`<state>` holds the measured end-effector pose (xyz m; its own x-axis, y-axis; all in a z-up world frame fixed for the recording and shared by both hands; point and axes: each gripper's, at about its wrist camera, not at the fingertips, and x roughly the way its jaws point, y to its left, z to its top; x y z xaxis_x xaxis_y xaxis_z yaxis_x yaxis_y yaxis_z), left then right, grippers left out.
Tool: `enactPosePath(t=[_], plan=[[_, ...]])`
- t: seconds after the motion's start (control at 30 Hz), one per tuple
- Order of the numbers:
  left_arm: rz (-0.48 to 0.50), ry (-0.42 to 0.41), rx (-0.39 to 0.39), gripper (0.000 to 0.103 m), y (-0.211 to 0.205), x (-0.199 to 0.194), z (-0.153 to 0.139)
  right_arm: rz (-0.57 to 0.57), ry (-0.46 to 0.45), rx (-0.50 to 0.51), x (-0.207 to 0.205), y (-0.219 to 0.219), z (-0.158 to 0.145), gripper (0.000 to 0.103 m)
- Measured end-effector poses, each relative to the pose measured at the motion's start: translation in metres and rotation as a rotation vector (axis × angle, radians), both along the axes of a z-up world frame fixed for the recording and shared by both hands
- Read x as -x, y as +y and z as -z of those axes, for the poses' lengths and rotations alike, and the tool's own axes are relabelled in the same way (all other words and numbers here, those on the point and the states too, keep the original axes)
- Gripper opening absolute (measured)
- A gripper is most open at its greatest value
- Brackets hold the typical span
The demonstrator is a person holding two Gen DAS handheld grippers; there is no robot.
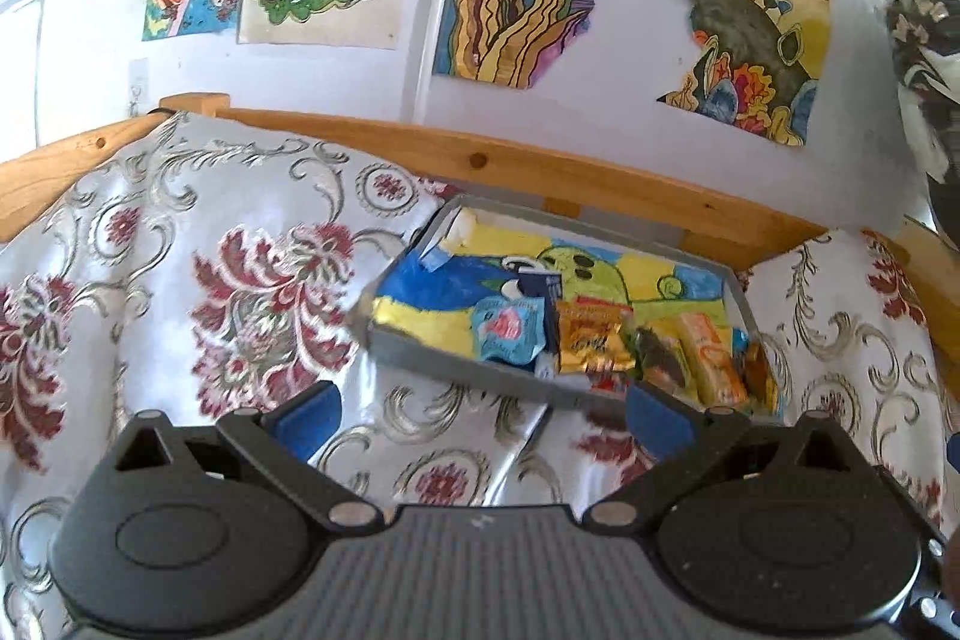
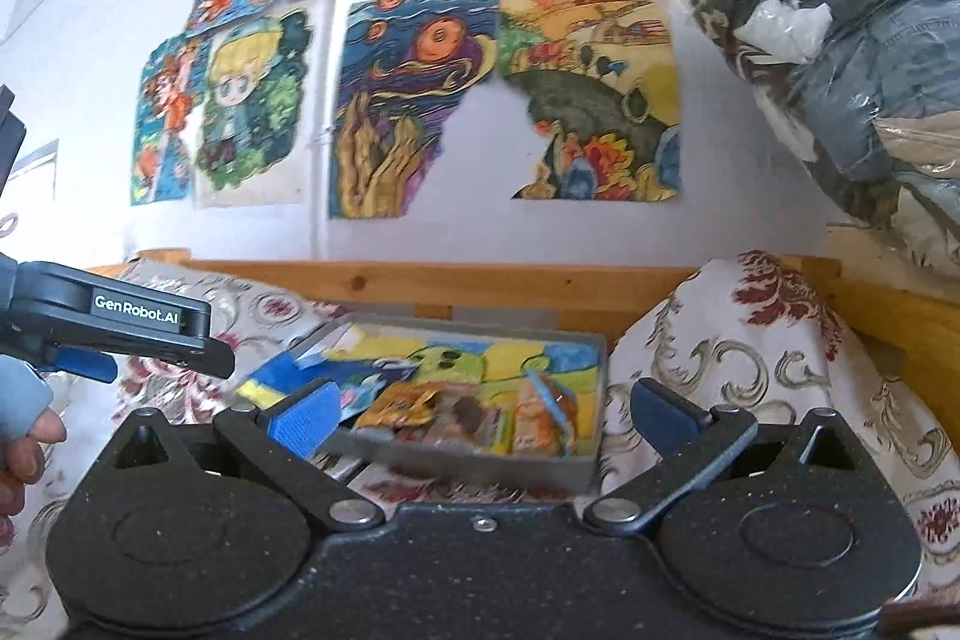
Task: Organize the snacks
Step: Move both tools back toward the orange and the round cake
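Left gripper (image 1: pixel 483 415): jaws spread wide, nothing between them, held above the patterned cloth (image 1: pixel 180 292) short of the tray (image 1: pixel 420 349). Right gripper (image 2: pixel 483 415): jaws likewise wide apart and empty, aimed at the tray's near wall (image 2: pixel 480 460) from slightly to the right. In the right wrist view the left gripper shows at the left edge, with a hand (image 2: pixel 27 451) behind it. The tray is grey and shallow, lined with a painted sheet, and rests on the cloth close to the wooden rail (image 1: pixel 540 166). The snacks are bunched in its near right portion: a pale blue packet (image 1: pixel 507 331), a dark blue carton (image 1: pixel 540 289) just behind it, a gold packet (image 1: pixel 591 340), a dark-and-yellow packet (image 1: pixel 660 358) and an orange packet (image 1: pixel 714 364), touching or overlapping one another. The left half of the tray is bare lining. No snack is seen lying on the cloth outside the tray. Judgement: the work appears to be between grasps, either near its close or at the point of rearranging the pile; the frames do not settle which. If rearranging is intended, the next move calls for one gripper to come down over the near wall, single out one packet at the edge of the heap, most readily the pale blue one on the left, and close on it alone without dragging its neighbours. The packets look thin and crinkly, so a shallow grip on an edge may slip. Both views are blurred, so fine detail is uncertain.
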<state>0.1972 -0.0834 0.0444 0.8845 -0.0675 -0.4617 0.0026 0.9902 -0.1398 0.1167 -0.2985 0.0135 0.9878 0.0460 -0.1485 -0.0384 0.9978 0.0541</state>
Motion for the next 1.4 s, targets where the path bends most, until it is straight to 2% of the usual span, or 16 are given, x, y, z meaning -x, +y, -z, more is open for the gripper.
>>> enactPosePath(t=[0.4, 0.57, 0.87, 1.07, 1.4], plan=[[-0.005, 0.034, -0.027, 0.102, 0.033, 0.048, 0.028, -0.060, 0.128, -0.009, 0.047, 0.029, 0.016, 0.102], [0.010, 0.060, -0.046, 0.102, 0.042, 0.063, 0.045, -0.057, 0.188, -0.006, 0.053, 0.040, 0.024, 0.102], [0.027, 0.077, -0.069, 0.102, 0.057, 0.082, 0.068, -0.066, 0.279, 0.056, 0.054, 0.059, 0.036, 0.102], [0.013, 0.108, -0.066, 0.102, 0.067, 0.083, 0.081, -0.064, 0.382, 0.113, 0.042, 0.070, 0.049, 0.102], [0.004, 0.138, -0.086, 0.102, 0.074, 0.082, 0.094, -0.070, 0.430, 0.126, 0.034, 0.073, 0.055, 0.102]])
